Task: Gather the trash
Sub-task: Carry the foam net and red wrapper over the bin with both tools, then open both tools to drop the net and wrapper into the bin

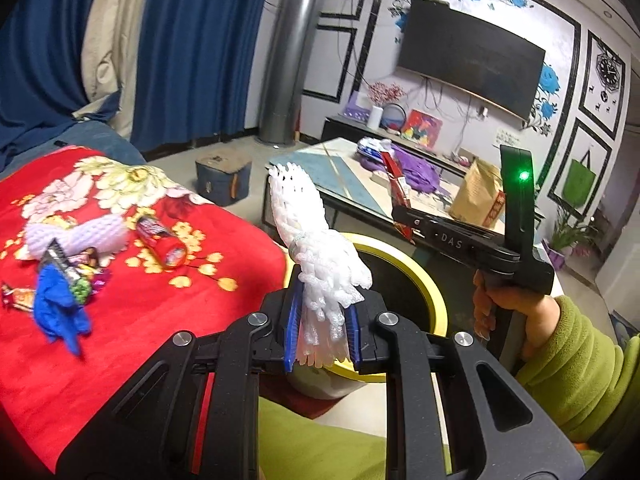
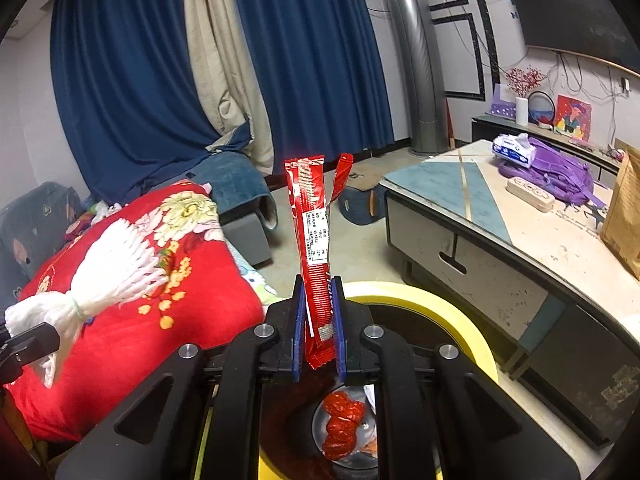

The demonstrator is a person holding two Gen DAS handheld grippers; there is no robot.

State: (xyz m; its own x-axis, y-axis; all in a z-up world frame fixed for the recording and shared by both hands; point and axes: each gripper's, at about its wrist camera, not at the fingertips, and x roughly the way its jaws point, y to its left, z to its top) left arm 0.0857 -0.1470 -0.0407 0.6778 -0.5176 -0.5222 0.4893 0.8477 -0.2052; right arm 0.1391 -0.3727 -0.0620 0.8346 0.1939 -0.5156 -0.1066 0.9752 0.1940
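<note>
The left gripper has its blue-padded fingers clenched on a white foam fruit net, a bundle tied near its middle with a thin band. The net stands up out of the fingers and leans toward the red floral blanket. It hangs just above the near rim of the yellow-rimmed trash bin, whose inside is dark.

The right gripper is likewise closed, its fingers grasping a long red snack wrapper by its lower end. The wrapper rises nearly upright, and its torn top splits into two flaps. Below this gripper lies the open mouth of the same bin, and crumpled red trash rests at the bottom. In the left wrist view, a hand in a green fleece sleeve holds the right gripper over the far side of the bin.

More rubbish waits on the blanket near its left edge: a second white foam net, a red cylindrical wrapper, a blue glove and several small candy wrappers.

Beyond the bin stands a low counter. It carries a purple backpack, a tissue pack and a brown paper bag at its right edge.
</note>
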